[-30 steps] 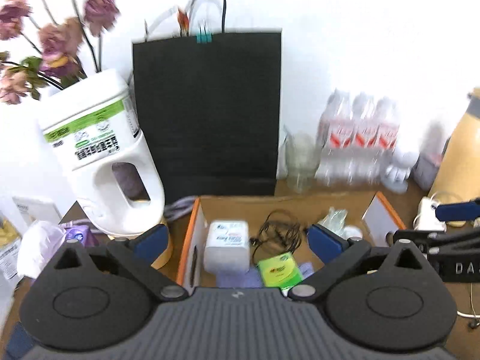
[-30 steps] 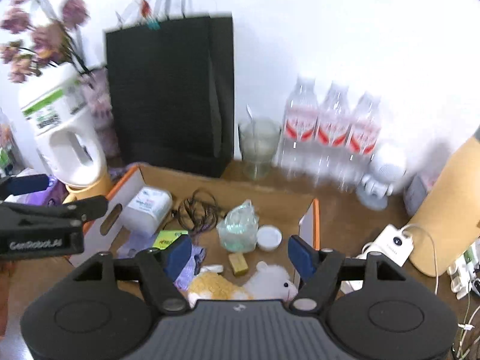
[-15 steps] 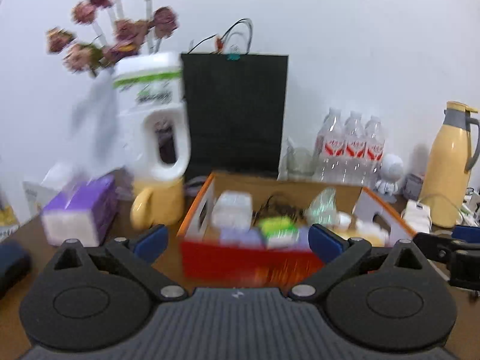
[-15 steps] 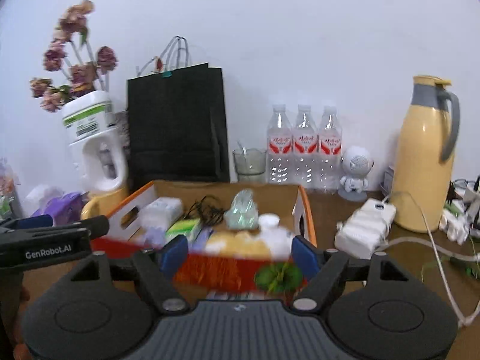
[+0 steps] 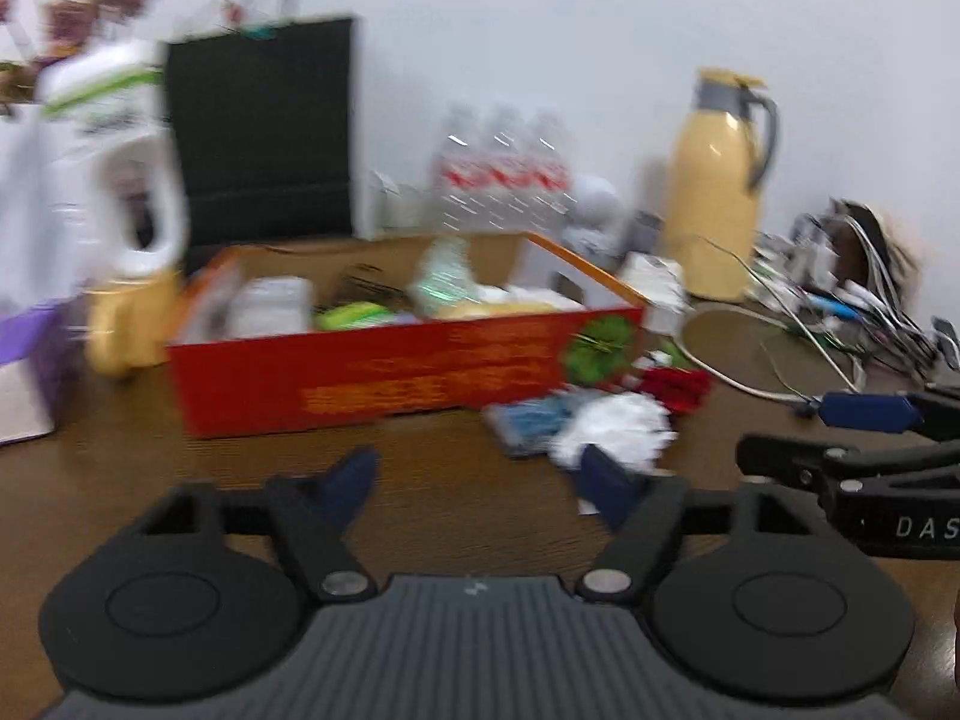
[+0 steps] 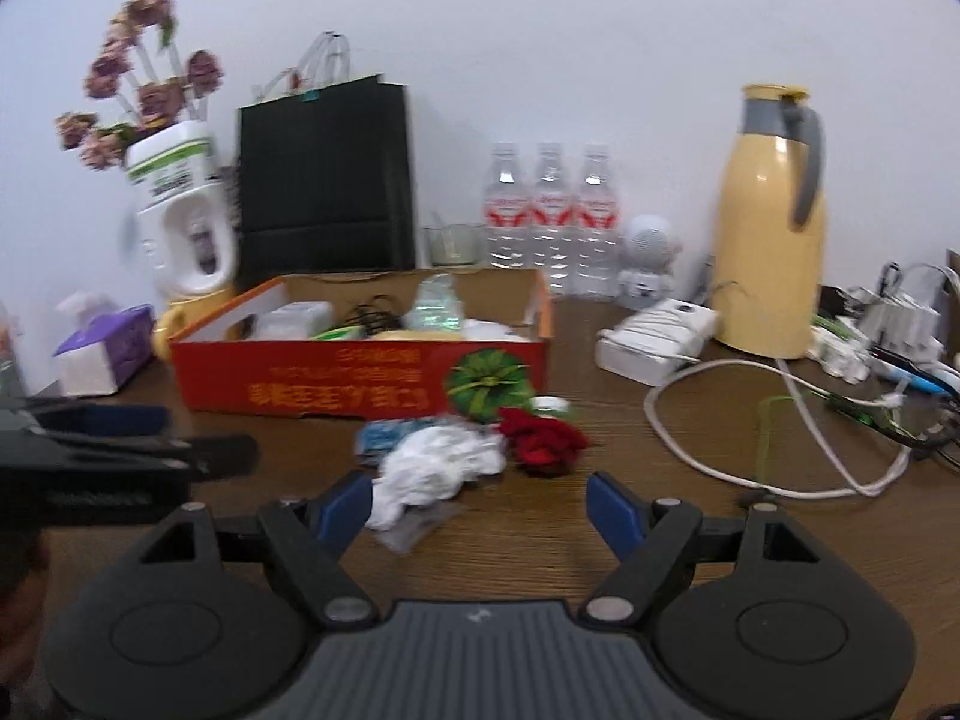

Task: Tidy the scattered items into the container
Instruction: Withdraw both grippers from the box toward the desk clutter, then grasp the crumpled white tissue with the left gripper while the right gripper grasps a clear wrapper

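So from the left wrist view, pretty blurry shot: the left claw (image 5: pixel 480 483) had its blue fingers spread apart with nothing between them, hovering low over the brown counter (image 5: pixel 240 480). The red box (image 5: pixel 384 372) sat straight ahead, already holding a bunch of stuff I couldn't really make out through the blur. Just off its front right corner lay a little pile on the counter: a white crumpled wad (image 5: pixel 618 429), a blue packet (image 5: pixel 531 420) touching it, and a red thing (image 5: pixel 675 387) right behind. The right claw (image 5: pixel 840 432) poked in from the right edge, fingers apart.

Right wrist view was sharper. The right claw (image 6: pixel 483 504) was likewise wide open and empty, aimed at that same pile. White wad (image 6: pixel 435 468) lay just in front of its left finger, blue packet (image 6: pixel 384 435) tucked behind it, red thing (image 6: pixel 540 438) beside it on the right, all close to the red box (image 6: pixel 360 384) front wall but outside it. A white cable (image 6: pixel 720 450) looped across the counter (image 6: pixel 660 528) off to the right, near a yellow thermos (image 6: pixel 771 228).
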The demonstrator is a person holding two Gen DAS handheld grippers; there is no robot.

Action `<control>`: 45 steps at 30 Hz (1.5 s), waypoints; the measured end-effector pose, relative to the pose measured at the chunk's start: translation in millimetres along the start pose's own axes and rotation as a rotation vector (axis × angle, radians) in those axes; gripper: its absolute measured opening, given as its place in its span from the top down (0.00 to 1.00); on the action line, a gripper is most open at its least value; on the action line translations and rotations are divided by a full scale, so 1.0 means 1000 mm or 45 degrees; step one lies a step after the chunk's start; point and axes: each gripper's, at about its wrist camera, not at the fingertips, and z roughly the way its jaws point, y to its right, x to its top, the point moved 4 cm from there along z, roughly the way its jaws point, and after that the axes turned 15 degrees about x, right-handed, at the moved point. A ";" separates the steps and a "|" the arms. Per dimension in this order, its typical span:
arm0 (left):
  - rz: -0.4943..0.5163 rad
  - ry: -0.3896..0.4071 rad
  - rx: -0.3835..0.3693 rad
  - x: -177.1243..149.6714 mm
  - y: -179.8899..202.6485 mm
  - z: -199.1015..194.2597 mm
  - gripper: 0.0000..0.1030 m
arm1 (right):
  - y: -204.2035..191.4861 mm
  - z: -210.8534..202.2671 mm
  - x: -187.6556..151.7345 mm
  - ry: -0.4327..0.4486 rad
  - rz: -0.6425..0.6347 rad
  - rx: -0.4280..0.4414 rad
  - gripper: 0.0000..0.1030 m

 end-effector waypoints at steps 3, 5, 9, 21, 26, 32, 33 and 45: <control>0.018 -0.047 -0.110 0.000 0.027 0.018 0.45 | 0.015 -0.003 0.001 -0.012 0.054 -0.032 0.24; 0.053 -0.062 -0.148 0.001 0.045 0.029 0.42 | 0.025 -0.006 0.001 -0.003 0.071 -0.054 0.24; 0.127 -0.098 -0.161 0.005 0.070 0.050 0.36 | 0.041 -0.005 0.002 0.005 0.129 -0.054 0.24; -0.148 -0.077 -0.165 0.022 0.020 0.025 0.92 | 0.022 0.037 -0.009 -0.140 0.128 0.101 0.25; -0.179 -0.024 -0.046 0.020 -0.023 -0.001 0.92 | -0.007 0.062 -0.017 -0.211 0.069 0.180 0.39; -0.208 -0.058 0.023 0.009 -0.043 0.001 0.92 | -0.019 0.081 -0.018 -0.228 0.043 0.173 0.52; -0.217 -0.068 0.022 0.007 -0.045 0.003 0.92 | -0.019 0.084 -0.017 -0.227 0.036 0.166 0.55; -0.215 -0.072 0.023 -0.003 -0.044 0.008 0.92 | -0.012 0.105 -0.007 -0.220 0.040 0.027 0.73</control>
